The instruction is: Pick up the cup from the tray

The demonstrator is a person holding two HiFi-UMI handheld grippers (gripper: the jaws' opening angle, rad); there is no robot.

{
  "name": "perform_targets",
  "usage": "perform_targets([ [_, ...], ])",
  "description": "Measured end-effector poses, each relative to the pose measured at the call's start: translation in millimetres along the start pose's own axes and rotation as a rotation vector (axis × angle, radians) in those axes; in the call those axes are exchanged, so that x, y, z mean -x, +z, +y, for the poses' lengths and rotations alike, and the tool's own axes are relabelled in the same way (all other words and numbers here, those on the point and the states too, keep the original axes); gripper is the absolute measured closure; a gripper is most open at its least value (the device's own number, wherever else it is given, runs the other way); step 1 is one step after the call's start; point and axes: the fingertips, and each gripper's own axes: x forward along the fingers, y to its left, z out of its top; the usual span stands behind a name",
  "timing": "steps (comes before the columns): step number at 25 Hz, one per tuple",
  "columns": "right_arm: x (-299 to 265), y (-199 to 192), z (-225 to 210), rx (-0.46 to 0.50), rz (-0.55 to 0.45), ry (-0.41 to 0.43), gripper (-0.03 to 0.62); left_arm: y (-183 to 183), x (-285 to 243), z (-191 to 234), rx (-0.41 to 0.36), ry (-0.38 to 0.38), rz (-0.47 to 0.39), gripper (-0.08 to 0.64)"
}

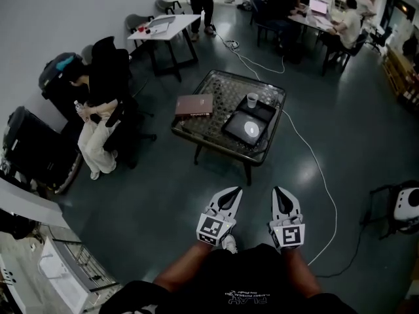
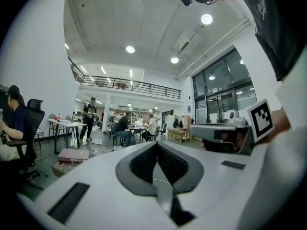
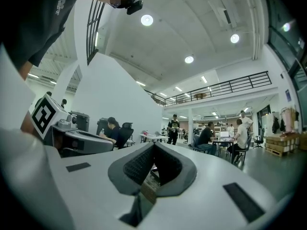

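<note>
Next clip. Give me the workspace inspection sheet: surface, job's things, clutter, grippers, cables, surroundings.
Surface: low glass-topped table on a dark floor.
Job's things: cup upright at the far corner of the black tray, untouched.
Clutter: white plate on the tray; book on the table's left part.
Grippers: left gripper and right gripper both shut, empty, near the person's body, well short of the table.
Cables: white cable on the floor past the table's right side.
Surroundings: seated person at left; people at desks behind.
</note>
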Motion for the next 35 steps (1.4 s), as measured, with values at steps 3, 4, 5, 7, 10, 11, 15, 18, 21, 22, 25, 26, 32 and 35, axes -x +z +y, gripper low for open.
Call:
perform_targets([
  [3,-4.9,-11.0,1.3,-0.009,-0.012,0.0,0.583,1.8,-4.9,3.7,-0.003,-0.013,-0.008,0.55],
  [4,-6.9,-9.7,0.9,-0.008,-0.006,-0.003,0.583,2.6,-7.1,4.3,-0.004,-0.017,-0.01,0.549],
  [5,-9.3,-6.5,0.0,-0.004,0.007,-0.007,0.583,3.4,-9.5,5.1,-0.003,-0.02,-0.012,0.55],
  [7,-14.9,-0.6,-0.8,0.002,0.016,-0.006,0.583,4.4,-14.2,7.9,0.001,-0.022,-0.014,0.55],
  [10,-22.4,1.8,-2.5,0.003,0.005,0.0,0.583,4.7,-20.8,12.0,0.008,-0.026,-0.018,0.55],
  [11,-25.0,0.0,-4.4,0.006,-0.005,-0.001,0.583,3.7,-23.3,13.2,0.01,-0.027,-0.019,0.55],
  [15,-38.2,-5.8,-11.7,0.007,0.015,0.018,0.583,4.6,-38.4,17.9,-0.001,-0.021,-0.015,0.55],
  [18,-50.3,-4.2,-20.9,0.007,0.033,0.025,0.583,8.2,-50.5,22.2,-0.004,-0.015,-0.013,0.549],
  [21,-62.0,-7.6,-29.1,-0.007,-0.007,0.03,0.583,7.3,-60.4,29.7,0.031,-0.005,-0.01,0.55],
  [22,-65.7,-9.9,-31.9,-0.013,-0.027,0.034,0.583,6.6,-64.0,32.5,0.041,0.001,-0.01,0.551],
  [25,-74.6,-9.9,-42.0,-0.007,0.009,0.041,0.583,7.7,-75.7,36.2,0.046,0.01,-0.012,0.55],
  [26,-77.4,-8.9,-46.2,-0.005,0.02,0.04,0.583,8.8,-80.0,36.2,0.042,0.01,-0.012,0.55],
  [32,-96.2,-14.8,-67.6,-0.021,0.012,0.055,0.583,12.1,-110.6,40.1,0.033,0.007,-0.005,0.55],
  [35,-109.8,-9.6,-80.8,-0.005,0.064,0.059,0.583,14.6,-125.5,50.0,0.034,0.022,-0.004,0.55],
])
